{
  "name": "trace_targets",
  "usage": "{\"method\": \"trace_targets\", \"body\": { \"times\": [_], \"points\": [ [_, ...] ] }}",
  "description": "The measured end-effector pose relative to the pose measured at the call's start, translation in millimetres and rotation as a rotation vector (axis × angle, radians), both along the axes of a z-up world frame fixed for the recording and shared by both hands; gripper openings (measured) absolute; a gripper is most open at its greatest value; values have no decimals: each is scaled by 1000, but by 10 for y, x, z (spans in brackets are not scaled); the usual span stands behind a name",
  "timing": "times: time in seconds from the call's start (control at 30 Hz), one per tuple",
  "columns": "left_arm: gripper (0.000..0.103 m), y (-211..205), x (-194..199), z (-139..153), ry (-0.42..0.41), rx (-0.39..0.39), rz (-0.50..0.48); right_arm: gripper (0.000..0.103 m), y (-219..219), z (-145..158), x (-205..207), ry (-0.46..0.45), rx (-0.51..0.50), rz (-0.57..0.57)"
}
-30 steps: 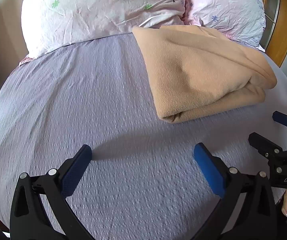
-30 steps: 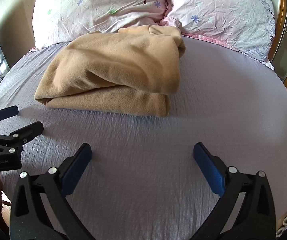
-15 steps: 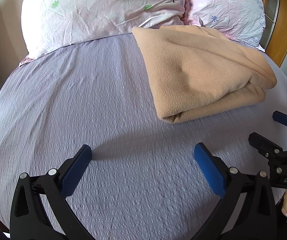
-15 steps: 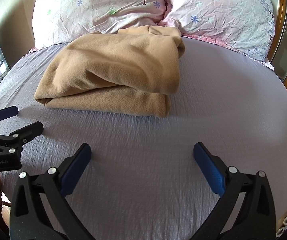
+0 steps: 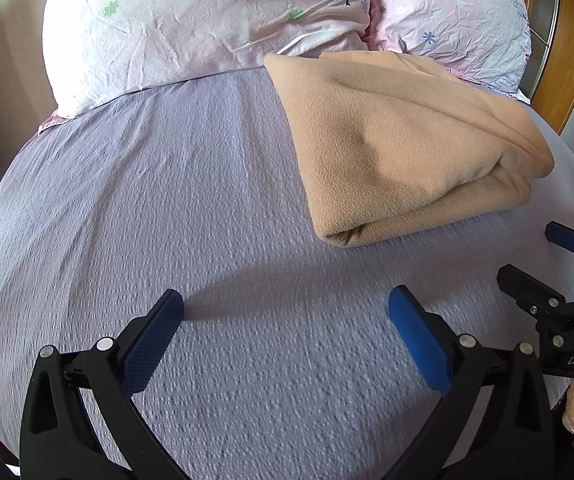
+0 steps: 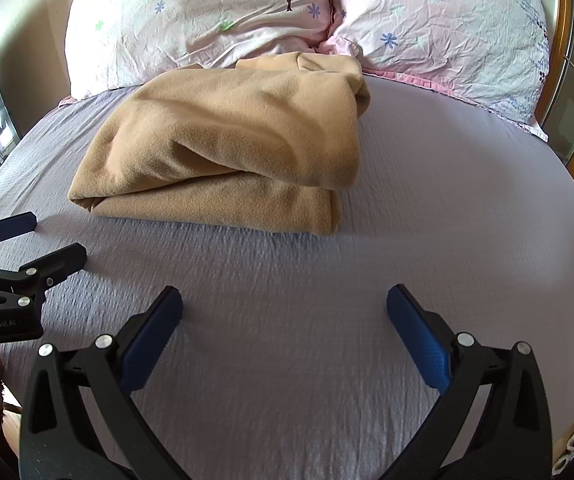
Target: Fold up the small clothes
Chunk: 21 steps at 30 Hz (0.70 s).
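Observation:
A folded tan fleece garment (image 5: 399, 148) lies on the lilac bed sheet (image 5: 167, 200), near the pillows; it also shows in the right wrist view (image 6: 231, 148). My left gripper (image 5: 285, 316) is open and empty above bare sheet, left of and nearer than the garment. My right gripper (image 6: 285, 316) is open and empty above the sheet, in front of the garment. Each gripper shows at the edge of the other's view: the right one (image 5: 547, 260), the left one (image 6: 35, 240).
Two pale pink flowered pillows (image 6: 215, 20) (image 6: 447, 32) stand at the head of the bed. A wooden frame (image 5: 571, 40) is at the far right. The sheet (image 6: 467, 200) stretches around the garment.

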<state>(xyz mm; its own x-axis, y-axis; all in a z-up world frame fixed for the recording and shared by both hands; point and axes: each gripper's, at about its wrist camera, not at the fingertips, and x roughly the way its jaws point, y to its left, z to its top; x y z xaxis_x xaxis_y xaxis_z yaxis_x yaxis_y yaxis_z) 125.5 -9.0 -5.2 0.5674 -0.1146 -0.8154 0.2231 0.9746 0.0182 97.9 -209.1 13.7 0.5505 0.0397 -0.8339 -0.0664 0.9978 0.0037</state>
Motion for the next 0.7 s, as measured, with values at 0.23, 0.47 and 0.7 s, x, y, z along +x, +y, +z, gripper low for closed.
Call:
{"method": "trace_targets", "body": {
  "times": [0.23,0.47,0.7],
  "points": [
    [102,0,2,3,0,0,1,101,2,2,0,-3,0,0],
    [102,-1,0,2,0,0,1,101,4,7,5,-3,0,-1],
    [102,-1,1,1,0,0,1,101,5,6,0,-4,0,-3]
  ]
}}
